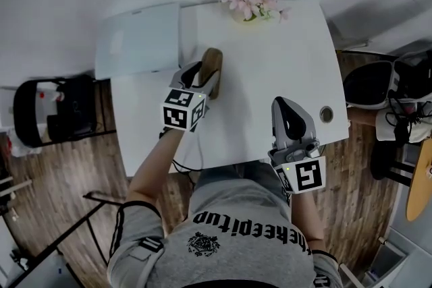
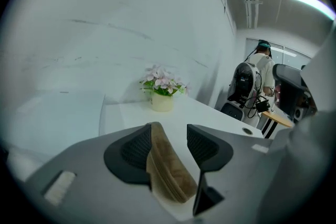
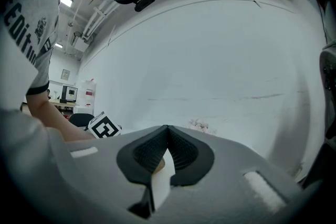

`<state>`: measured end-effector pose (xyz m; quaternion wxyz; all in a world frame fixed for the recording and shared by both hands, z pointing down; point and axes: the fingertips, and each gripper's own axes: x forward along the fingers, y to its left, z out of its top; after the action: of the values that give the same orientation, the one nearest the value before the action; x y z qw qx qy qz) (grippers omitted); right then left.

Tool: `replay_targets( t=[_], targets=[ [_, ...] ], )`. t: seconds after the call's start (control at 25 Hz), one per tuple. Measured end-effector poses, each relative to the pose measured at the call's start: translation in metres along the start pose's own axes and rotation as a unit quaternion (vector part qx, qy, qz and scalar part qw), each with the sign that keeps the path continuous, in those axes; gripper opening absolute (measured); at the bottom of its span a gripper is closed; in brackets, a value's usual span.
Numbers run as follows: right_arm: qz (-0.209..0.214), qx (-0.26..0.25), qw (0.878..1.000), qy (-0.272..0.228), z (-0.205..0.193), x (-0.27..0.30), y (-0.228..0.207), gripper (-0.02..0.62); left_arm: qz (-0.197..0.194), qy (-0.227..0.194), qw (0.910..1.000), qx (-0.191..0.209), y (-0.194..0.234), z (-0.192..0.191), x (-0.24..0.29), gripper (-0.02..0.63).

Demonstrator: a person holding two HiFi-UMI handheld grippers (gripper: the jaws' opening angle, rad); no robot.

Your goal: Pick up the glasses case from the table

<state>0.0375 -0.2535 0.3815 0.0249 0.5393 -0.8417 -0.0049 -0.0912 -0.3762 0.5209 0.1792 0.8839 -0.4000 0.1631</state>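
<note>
Tan and soft-looking, the case (image 1: 210,71) stands on its long edge on the white table (image 1: 270,77), between the jaws of our left gripper (image 2: 169,131). Those jaws are apart. In the left gripper view the case leans against the left pad, while a clear strip of table shows between it and the right pad, so we judge that nothing is gripped yet.

We see the main risk in that lopsided fit. If we close from here, the right pad has to sweep the case across, and a thing balanced on its edge could tip flat or skid forward out of the opening. A curved, yielding shell may also squirm upward under the squeeze. If we pinch only near its end, it could swing down when we lift.

Our left forearm reaches forward over the table, with the gripper tilted down. Our right gripper (image 1: 291,114) waits near the table's front edge, pointing ahead, with its jaws together on nothing.
</note>
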Motion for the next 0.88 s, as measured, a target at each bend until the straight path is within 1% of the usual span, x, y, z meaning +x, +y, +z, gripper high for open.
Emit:
replay_targets(
  t=[0.24, 0.4, 0.48, 0.6, 0.76, 0.88],
  targets=[
    [-0.022, 0.001, 1.0, 0.011, -0.004, -0.008, -0.014, 0.003, 0.023, 0.033, 0.9988, -0.027, 0.015, -0.016, 0.016, 0.257],
    [-0.035, 0.003, 0.999, 0.017, -0.007, -0.012, -0.021, 0.003, 0.023, 0.052, 0.9975, -0.042, 0.016, -0.025, 0.025, 0.284],
    [-0.038, 0.003, 0.999, 0.018, -0.008, -0.013, -0.022, 0.003, 0.026, 0.062, 0.9967, -0.044, 0.017, -0.028, 0.029, 0.294],
    [-0.04, 0.001, 0.999, 0.02, -0.008, -0.014, -0.023, 0.003, 0.03, 0.074, 0.9956, -0.048, 0.018, -0.032, 0.034, 0.308],
    [-0.041, -0.002, 0.999, 0.022, -0.009, -0.013, -0.024, 0.003, 0.029, 0.096, 0.9931, -0.062, 0.02, -0.039, 0.043, 0.327],
    [-0.043, -0.004, 0.999, 0.022, -0.008, -0.013, -0.026, 0.003, 0.027, 0.104, 0.9914, -0.074, 0.021, -0.043, 0.049, 0.342]
  ],
)
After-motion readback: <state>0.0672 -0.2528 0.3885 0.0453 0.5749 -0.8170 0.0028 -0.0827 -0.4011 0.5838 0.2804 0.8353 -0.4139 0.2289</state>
